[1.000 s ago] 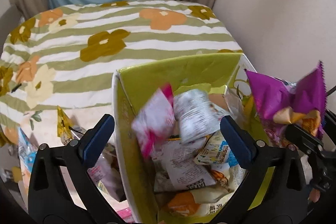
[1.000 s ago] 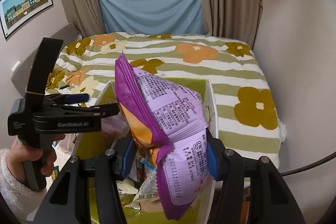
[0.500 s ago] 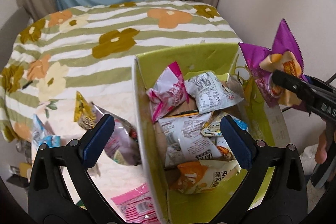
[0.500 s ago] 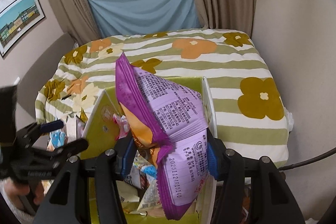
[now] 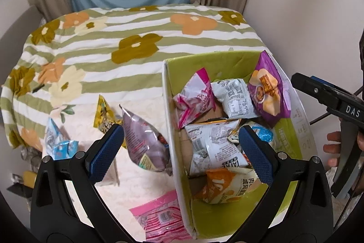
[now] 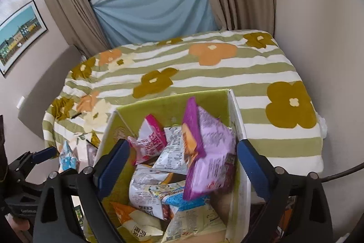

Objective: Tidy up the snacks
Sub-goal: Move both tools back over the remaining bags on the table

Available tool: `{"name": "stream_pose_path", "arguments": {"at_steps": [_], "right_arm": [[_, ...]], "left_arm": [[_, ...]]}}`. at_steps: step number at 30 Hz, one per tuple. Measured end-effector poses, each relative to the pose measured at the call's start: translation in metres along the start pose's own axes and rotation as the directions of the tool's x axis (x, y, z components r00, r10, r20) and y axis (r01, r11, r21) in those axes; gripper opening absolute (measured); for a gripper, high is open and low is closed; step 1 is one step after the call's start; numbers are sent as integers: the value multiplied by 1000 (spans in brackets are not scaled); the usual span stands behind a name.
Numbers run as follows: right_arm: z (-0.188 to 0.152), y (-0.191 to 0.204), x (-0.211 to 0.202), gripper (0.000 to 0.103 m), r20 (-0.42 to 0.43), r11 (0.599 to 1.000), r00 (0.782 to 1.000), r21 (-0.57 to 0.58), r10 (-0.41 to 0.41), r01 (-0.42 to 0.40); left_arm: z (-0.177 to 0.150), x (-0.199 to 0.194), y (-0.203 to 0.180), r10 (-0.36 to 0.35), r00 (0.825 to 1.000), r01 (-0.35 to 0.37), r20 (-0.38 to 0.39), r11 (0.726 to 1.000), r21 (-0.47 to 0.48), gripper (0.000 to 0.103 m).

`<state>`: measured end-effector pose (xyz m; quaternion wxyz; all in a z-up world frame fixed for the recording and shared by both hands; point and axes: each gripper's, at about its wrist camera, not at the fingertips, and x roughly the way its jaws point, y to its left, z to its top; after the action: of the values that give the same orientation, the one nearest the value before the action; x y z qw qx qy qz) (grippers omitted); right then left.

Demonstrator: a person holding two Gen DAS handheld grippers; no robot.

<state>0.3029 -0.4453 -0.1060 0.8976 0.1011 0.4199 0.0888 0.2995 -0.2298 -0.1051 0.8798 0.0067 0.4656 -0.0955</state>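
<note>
Now the right gripper (image 6: 182,165) is spreading its fingers, which have just been opening, and the purple snack bag (image 6: 209,152) is dropping free into the green box (image 6: 173,101). The left gripper (image 5: 182,152) is hovering open-fingered, holding nothing. Landing against the rim, the bag is risking sliding out onto the bed (image 5: 136,22).

Each tool (image 5: 180,152) is black plastic with silver screws and ribbed blue pads (image 5: 104,152).

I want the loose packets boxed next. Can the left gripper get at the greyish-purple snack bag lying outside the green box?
Probably yes. The left gripper is open and empty, and the greyish-purple bag lies on the bed just ahead of its left finger, nothing on top. The green box wall stands close beside it, so the approach is tight.
</note>
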Motion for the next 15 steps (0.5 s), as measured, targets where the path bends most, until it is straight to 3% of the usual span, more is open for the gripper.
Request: {"name": "stream_pose_path", "arguments": {"at_steps": [10,15], "right_arm": [[0,-2,-11,94,-16,999,1000,-54,-6,5],[-5,14,-36,94,32,996,999,-93,7,-4]], "left_arm": [[-5,-25,9,58,998,-58,2,998,-12,100],[-15,-51,31,80,996,-79,30,995,-56,100]]}}
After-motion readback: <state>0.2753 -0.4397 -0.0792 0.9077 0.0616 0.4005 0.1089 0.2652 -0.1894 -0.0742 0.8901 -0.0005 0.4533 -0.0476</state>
